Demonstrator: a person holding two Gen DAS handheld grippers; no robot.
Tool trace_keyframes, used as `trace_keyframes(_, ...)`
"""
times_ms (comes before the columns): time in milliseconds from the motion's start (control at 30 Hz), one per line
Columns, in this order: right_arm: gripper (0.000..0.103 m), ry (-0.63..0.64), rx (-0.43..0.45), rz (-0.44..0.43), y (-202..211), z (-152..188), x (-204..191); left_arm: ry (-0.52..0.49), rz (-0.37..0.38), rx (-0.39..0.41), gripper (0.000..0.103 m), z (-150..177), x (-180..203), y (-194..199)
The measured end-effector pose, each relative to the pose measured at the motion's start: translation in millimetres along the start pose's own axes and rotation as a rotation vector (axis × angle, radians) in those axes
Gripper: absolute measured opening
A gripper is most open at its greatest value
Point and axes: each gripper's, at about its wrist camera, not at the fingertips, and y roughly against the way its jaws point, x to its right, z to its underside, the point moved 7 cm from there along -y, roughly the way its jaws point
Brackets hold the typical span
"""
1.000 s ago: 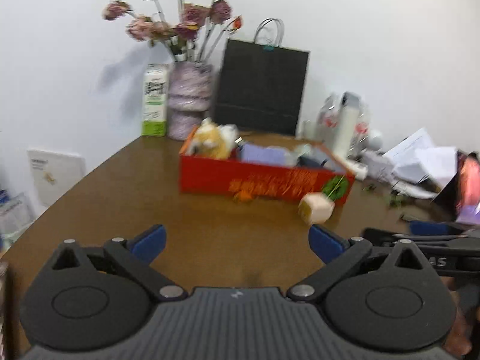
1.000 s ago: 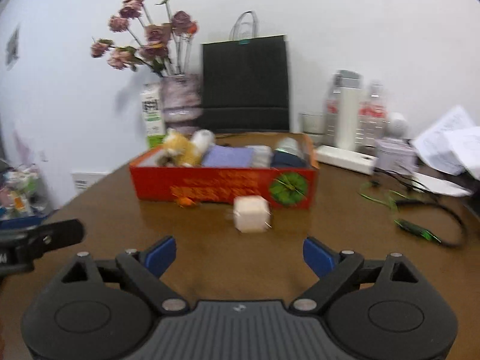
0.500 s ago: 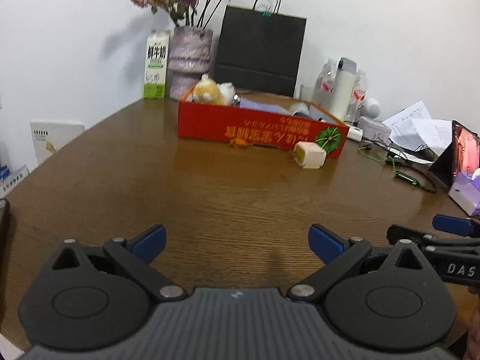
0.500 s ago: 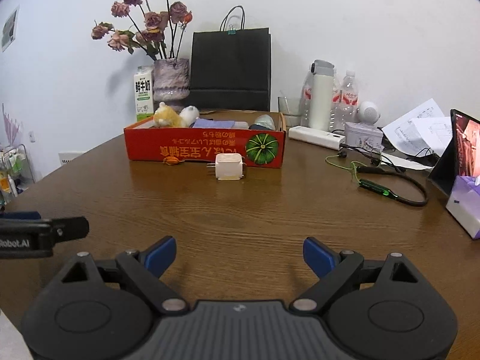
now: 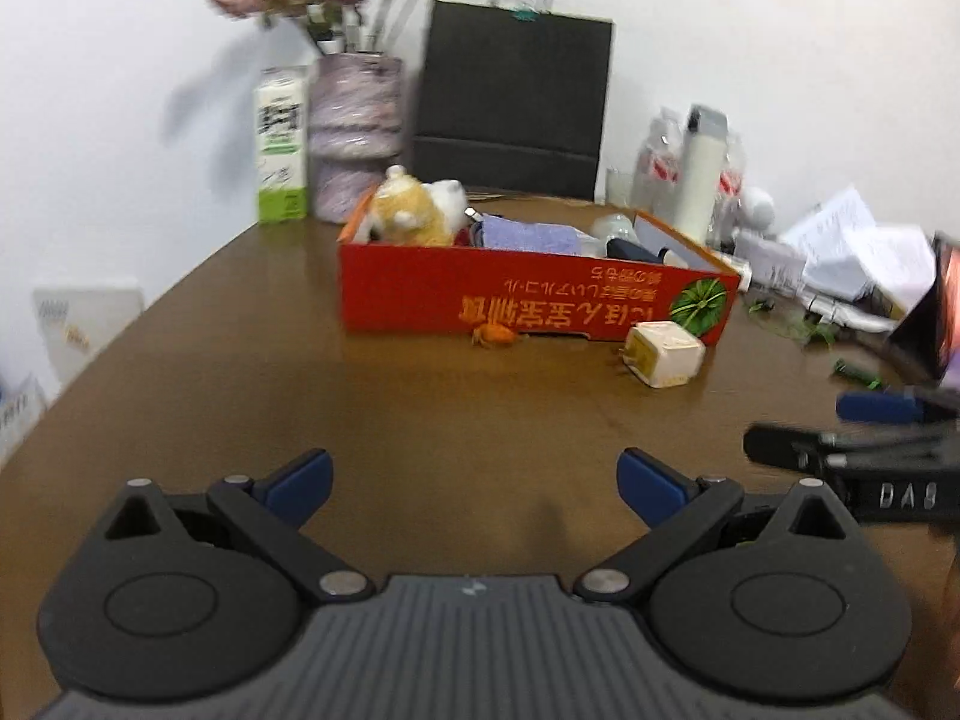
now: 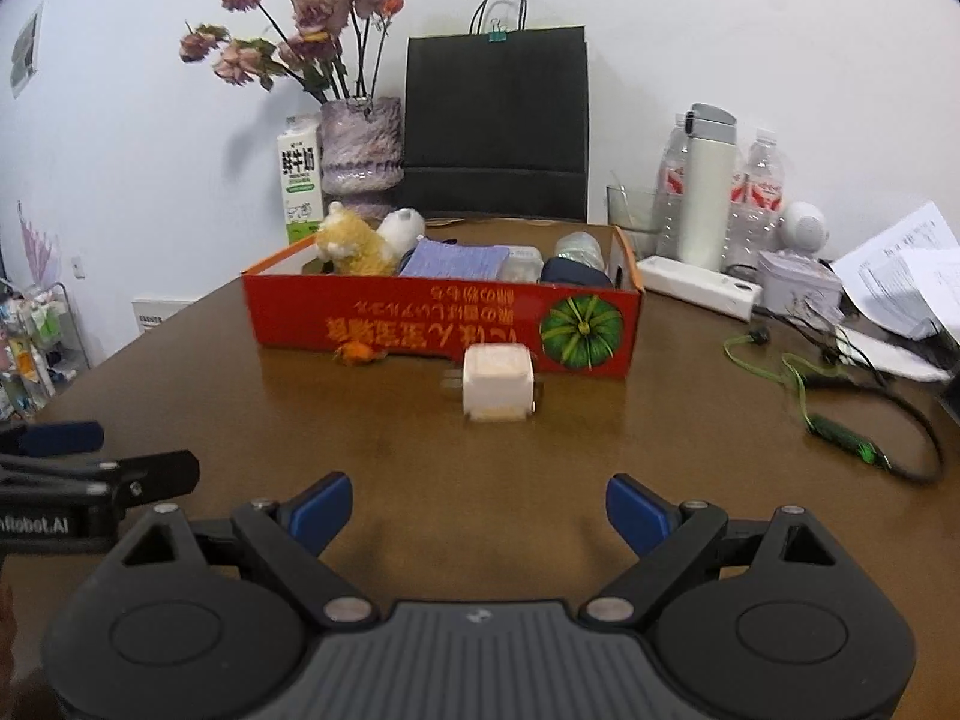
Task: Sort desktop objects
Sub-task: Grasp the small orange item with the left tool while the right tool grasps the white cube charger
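Observation:
A red cardboard box (image 6: 420,324) (image 5: 540,300) stands mid-table, holding a plush toy (image 6: 354,246), a purple cloth (image 6: 453,258) and other items. A white charger cube (image 6: 497,383) (image 5: 663,354) and a small orange toy (image 6: 355,353) (image 5: 493,334) lie on the table in front of the box. My left gripper (image 5: 474,483) is open and empty, low over the table, short of the orange toy. My right gripper (image 6: 477,510) is open and empty, short of the charger cube.
A vase of dried flowers (image 6: 360,147), a milk carton (image 6: 299,177) and a black paper bag (image 6: 495,126) stand at the back. Bottles and a thermos (image 6: 711,186), a power strip (image 6: 696,288), papers (image 6: 900,276) and a green cable (image 6: 840,438) fill the right side.
Both grippers have moved forward toward the red box; the charger cube and orange toy now look larger and closer. Both stay open.

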Motion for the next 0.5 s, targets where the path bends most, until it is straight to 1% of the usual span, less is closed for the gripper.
trace_keyframes(67, 0.091, 0.025, -0.016, 0.005, -25.5, -13.3, -0.6, -0.024, -0.006, -0.031, 0.103, -11.9, -5.3, -26.7)
trace_keyframes(100, 0.091, 0.035, -0.014, 0.008, -35.9, -19.7, -0.2, -0.026, 0.016, -0.04, 0.101, -19.1, -6.8, -39.7)
trace_keyframes(133, 0.091, 0.047, -0.013, 0.016, -48.3, -26.8, -0.1, -0.01, 0.026, -0.045, 0.098, -25.5, -8.7, -50.4)
trace_keyframes(167, 0.089, 0.063, -0.016, 0.022, -58.5, -32.0, -0.5, 0.013, 0.042, -0.048, 0.097, -32.9, -9.9, -64.4)
trace_keyframes(233, 0.087, 0.095, -0.031, 0.044, -84.1, -40.7, 0.0, 0.042, 0.069, -0.073, 0.085, -42.6, -8.8, -90.7)
trace_keyframes(300, 0.081, 0.114, -0.062, 0.065, -103.0, -42.8, 1.4, 0.061, 0.077, -0.111, 0.078, -47.1, -9.0, -117.4)
trace_keyframes(367, 0.081, 0.102, -0.084, 0.053, -113.9, -42.0, 3.0, 0.099, 0.08, -0.138, 0.078, -50.8, -10.2, -137.4)
trace_keyframes(433, 0.081, 0.07, -0.091, 0.032, -118.7, -40.7, 5.9, 0.136, 0.089, -0.127, 0.082, -55.0, -8.7, -145.2)
trace_keyframes(500, 0.082, 0.057, -0.096, 0.031, -123.2, -38.4, 8.2, 0.135, 0.069, -0.124, 0.084, -57.6, -3.7, -152.8)
